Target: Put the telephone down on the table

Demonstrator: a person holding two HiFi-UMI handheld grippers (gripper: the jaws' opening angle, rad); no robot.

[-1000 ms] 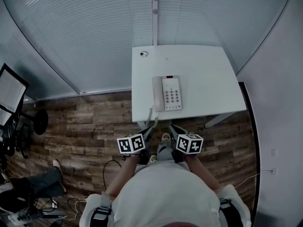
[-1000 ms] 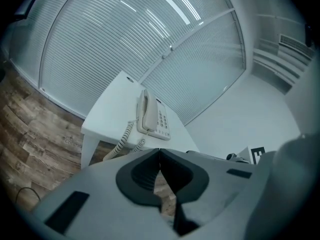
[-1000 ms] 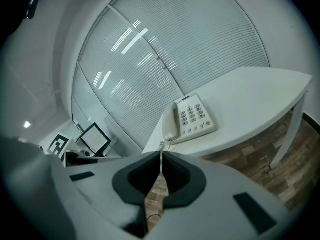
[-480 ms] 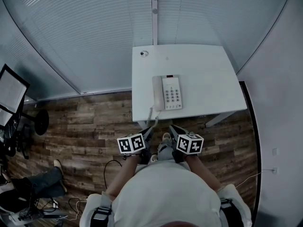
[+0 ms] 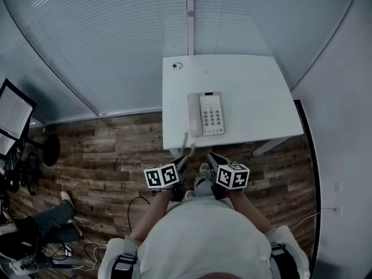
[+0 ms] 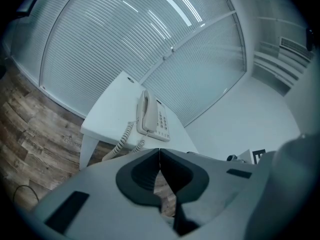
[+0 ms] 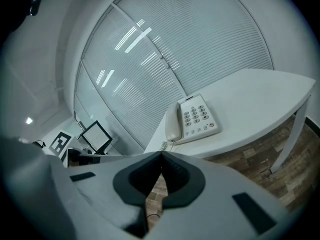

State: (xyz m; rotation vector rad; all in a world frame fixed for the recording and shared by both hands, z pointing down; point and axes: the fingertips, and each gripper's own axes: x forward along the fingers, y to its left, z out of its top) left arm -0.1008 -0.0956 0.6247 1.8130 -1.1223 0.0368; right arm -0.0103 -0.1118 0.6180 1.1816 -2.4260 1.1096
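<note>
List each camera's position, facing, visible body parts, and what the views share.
Head view: on the person's head, looking steeply down at the telephone on the white table; torso, forearms, left gripper and right gripper show.
Left gripper view: on the left gripper, facing the telephone over its own shut jaws.
Right gripper view: on the right gripper, facing the telephone over its own shut jaws.
Shared: all three see telephone and table.

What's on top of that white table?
A telephone, its coiled cord hanging off the near edge, and a small round thing at a far corner. Anything beneath the telephone is hidden.
</note>
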